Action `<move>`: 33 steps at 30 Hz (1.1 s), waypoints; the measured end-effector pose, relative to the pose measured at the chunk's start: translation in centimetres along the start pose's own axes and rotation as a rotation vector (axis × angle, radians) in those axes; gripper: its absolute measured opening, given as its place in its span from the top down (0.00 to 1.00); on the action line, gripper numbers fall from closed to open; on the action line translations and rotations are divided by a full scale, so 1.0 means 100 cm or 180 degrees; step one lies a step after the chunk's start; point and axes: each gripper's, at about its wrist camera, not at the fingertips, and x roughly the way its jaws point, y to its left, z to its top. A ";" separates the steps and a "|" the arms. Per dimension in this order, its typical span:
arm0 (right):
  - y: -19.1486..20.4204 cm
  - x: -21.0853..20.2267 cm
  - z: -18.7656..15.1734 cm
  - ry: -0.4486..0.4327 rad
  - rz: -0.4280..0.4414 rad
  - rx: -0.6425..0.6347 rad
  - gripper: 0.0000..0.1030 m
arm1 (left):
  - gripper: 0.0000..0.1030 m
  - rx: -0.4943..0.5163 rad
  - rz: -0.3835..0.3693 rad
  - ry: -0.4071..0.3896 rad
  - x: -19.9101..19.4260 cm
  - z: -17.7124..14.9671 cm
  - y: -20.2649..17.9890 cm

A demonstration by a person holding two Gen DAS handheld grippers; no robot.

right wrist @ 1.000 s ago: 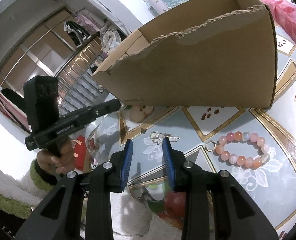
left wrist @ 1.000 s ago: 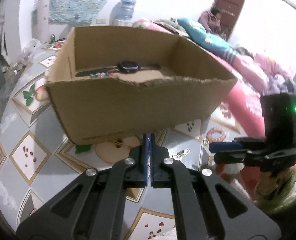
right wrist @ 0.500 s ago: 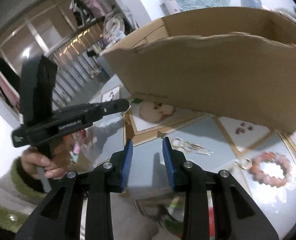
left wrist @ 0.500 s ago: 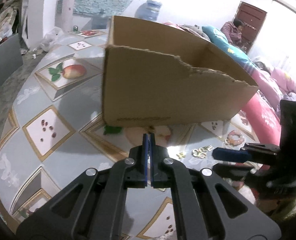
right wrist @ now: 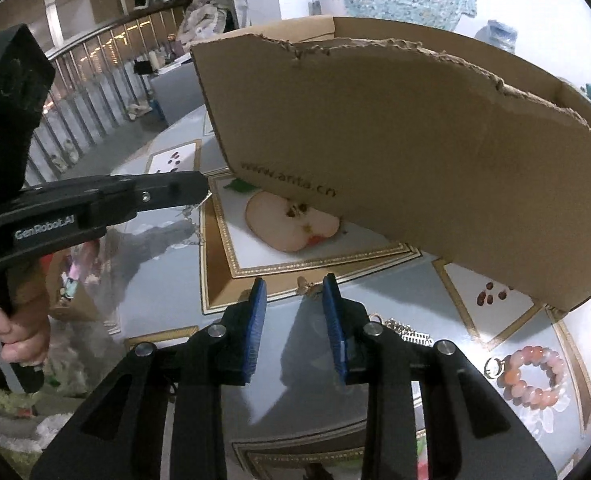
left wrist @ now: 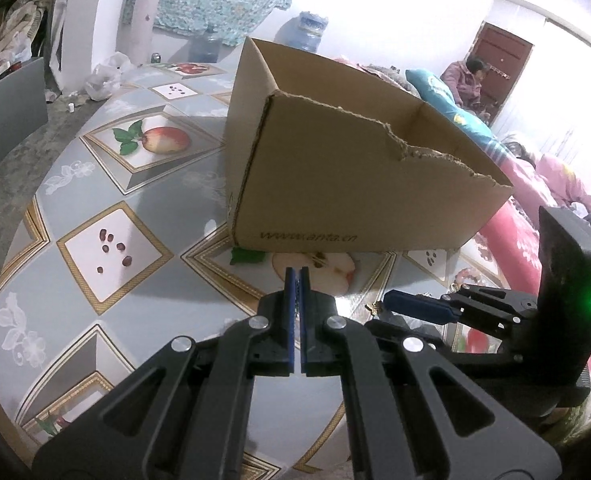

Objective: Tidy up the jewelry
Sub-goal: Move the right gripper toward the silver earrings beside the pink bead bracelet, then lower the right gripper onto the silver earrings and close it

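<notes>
An open cardboard box [left wrist: 359, 184] stands on the patterned table; it also shows in the right wrist view [right wrist: 435, 148]. My left gripper [left wrist: 297, 276] is shut; in the right wrist view [right wrist: 199, 192] a thin silvery chain [right wrist: 191, 220] hangs from its tip. My right gripper [right wrist: 295, 292] is open, low over the table, with a small gold piece [right wrist: 309, 288] between its fingertips. A pink bead bracelet [right wrist: 531, 376] and a gold chain piece [right wrist: 407, 330] lie to its right. The box's inside is hidden.
The round table [left wrist: 107, 208] has a fruit-pattern cover. A pink bed with a person [left wrist: 467, 80] lies beyond the box. A water jug [left wrist: 303, 36] stands at the back wall. A stair railing [right wrist: 91, 92] shows at left.
Both grippers have dropped lower and swung left along the box front. The box's inside has gone out of view. The right gripper now sits over the small gold piece.
</notes>
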 end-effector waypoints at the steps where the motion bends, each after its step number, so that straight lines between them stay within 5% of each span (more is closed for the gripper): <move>1: -0.001 0.001 0.001 -0.0001 -0.0013 0.0006 0.75 | 0.99 -0.0001 -0.0006 -0.0003 0.000 0.000 0.000; 12: 0.004 0.005 0.006 -0.0004 -0.0162 -0.0068 0.83 | 0.99 -0.0055 -0.0044 -0.0019 -0.002 -0.002 0.006; 33: 0.005 0.000 0.009 -0.0005 0.0001 -0.0002 0.96 | 0.99 -0.0029 -0.0047 -0.0071 -0.008 0.001 0.001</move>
